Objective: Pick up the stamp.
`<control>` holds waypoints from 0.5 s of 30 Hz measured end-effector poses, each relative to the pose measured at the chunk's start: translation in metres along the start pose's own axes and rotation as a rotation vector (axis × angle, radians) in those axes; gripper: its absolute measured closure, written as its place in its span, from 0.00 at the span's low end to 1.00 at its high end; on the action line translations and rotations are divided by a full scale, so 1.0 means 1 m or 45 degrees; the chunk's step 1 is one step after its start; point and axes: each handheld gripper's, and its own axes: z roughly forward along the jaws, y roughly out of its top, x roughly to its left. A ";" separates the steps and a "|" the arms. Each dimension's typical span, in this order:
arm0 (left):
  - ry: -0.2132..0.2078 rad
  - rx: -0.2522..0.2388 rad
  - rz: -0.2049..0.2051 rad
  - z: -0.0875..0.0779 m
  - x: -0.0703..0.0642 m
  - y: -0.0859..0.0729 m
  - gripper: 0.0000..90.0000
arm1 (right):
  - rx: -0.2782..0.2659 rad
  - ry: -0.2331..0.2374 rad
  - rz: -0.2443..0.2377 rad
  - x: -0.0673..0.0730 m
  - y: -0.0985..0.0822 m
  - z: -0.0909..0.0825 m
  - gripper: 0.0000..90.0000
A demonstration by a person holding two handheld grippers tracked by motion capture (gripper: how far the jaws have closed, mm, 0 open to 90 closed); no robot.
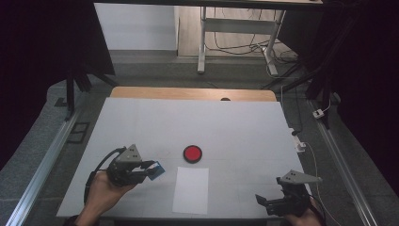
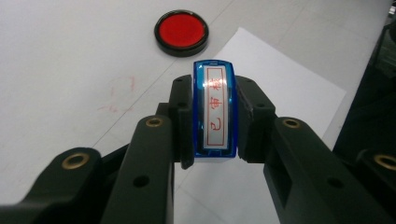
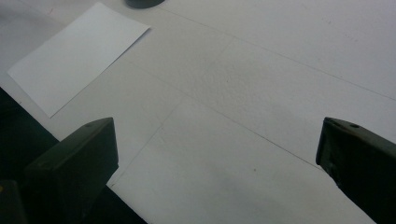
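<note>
High view: my left gripper (image 1: 151,170) clamps a blue stamp (image 1: 158,170) above the table (image 1: 141,122), just left of the white paper (image 1: 191,190); the red ink pad (image 1: 192,153) lies near; my right gripper (image 1: 264,201) is at the table's near right edge.
Left gripper view: my jaws squeeze the stamp (image 2: 215,109) from both sides, red characters facing up.
Right gripper view: my jaws stand wide apart over the bare table, nothing between them; the paper (image 3: 74,56) lies further off.

The high view looks forward and down on the whole counter (image 1: 141,122). Each gripper view rides close behind its own jaws, low over the counter. All three share the white sheet (image 1: 190,189) (image 2: 289,88) (image 3: 77,53) and red-topped disc (image 1: 192,153) (image 2: 181,31).
</note>
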 end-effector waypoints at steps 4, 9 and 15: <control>-0.021 -0.003 0.012 0.004 -0.003 0.008 0.79 | 0.000 -0.001 -0.002 0.000 0.000 0.000 0.00; -0.067 -0.007 0.010 0.008 -0.005 0.017 0.79 | -0.001 0.002 -0.001 0.000 0.000 0.000 0.00; -0.097 -0.014 0.023 0.012 -0.006 0.024 0.79 | -0.001 0.004 0.000 0.000 0.000 0.000 0.00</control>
